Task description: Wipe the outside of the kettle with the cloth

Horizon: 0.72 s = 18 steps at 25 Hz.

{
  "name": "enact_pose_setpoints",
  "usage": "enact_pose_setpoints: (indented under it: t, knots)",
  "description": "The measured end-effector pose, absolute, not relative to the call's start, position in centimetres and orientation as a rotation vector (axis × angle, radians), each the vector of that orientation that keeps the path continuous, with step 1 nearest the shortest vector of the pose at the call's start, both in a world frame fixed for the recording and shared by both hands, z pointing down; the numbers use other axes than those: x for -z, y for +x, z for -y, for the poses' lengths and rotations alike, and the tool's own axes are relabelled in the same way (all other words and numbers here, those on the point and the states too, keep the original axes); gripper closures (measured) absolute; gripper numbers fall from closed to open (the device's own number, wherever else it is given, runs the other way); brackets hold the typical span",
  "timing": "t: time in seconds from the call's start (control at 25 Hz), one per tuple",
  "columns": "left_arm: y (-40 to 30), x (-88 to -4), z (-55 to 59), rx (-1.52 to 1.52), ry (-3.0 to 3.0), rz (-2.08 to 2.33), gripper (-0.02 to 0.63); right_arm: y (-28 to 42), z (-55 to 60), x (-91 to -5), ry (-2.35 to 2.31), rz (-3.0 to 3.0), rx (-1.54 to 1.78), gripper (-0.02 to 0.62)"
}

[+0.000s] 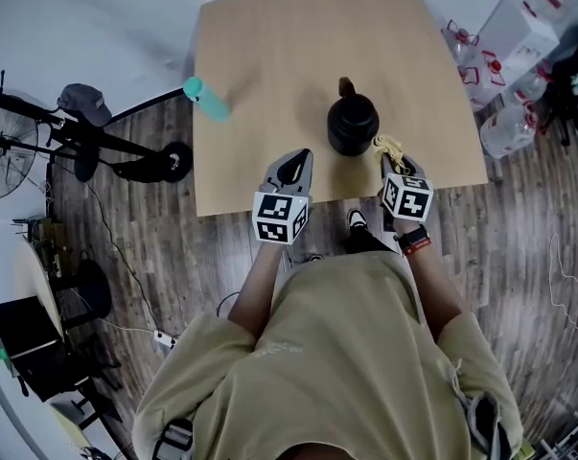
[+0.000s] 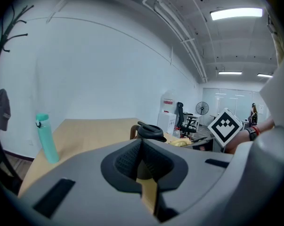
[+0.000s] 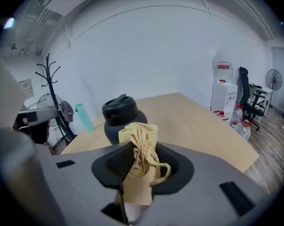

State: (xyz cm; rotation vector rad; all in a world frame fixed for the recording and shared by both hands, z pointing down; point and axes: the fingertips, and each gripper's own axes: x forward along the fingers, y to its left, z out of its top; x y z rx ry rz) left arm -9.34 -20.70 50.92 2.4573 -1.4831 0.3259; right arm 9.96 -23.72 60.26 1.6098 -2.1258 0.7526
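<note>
**A:** Right claw (image 3: pixel 132 160) is clamped on the yellow cloth (image 3: pixel 141 142), with a bunched wad poking up past the jaws.

**B:** And the black kettle (image 1: pixel 353 126)?

**A:** Upright on the desk (image 1: pixel 289 56), near the front edge, just ahead of that claw and a touch to its left. The cloth sits right beside the kettle's flank. Whether it's touching, I can't tell.

**B:** So which step is this?

**A:** I'd call it the approach to a wiping pass: cloth gripped, kettle in reach. The next move calls for pressing the wad against the kettle's wall and sweeping around it, gently enough not to shove it along the desk.

**B:** Left claw (image 1: pixel 290 172)?

**A:** Jaws together, nothing between them, hovering at the desk edge left of the kettle. It could brace the kettle, I reckon.

**B:** Give me the count.

**A:** One kettle, one cloth, two claws, plus one teal bottle (image 1: pixel 205 99) well off to the left.
</note>
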Motion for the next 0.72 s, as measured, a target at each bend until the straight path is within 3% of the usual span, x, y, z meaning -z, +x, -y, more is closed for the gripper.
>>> enact_pose_setpoints:
  t: [0.44,0.72]
  knots:
    - [-12.8,-50.4,18.9,-0.330,2.449,1.514,0.581,-3.4,21.7,-61.9,1.431,2.239,-0.869,0.466]
    - [-14.5,-50.3,18.5,-0.322,2.423,1.556,0.581,-6.1,24.4,-62.7,1.509,2.195,-0.881,0.466]
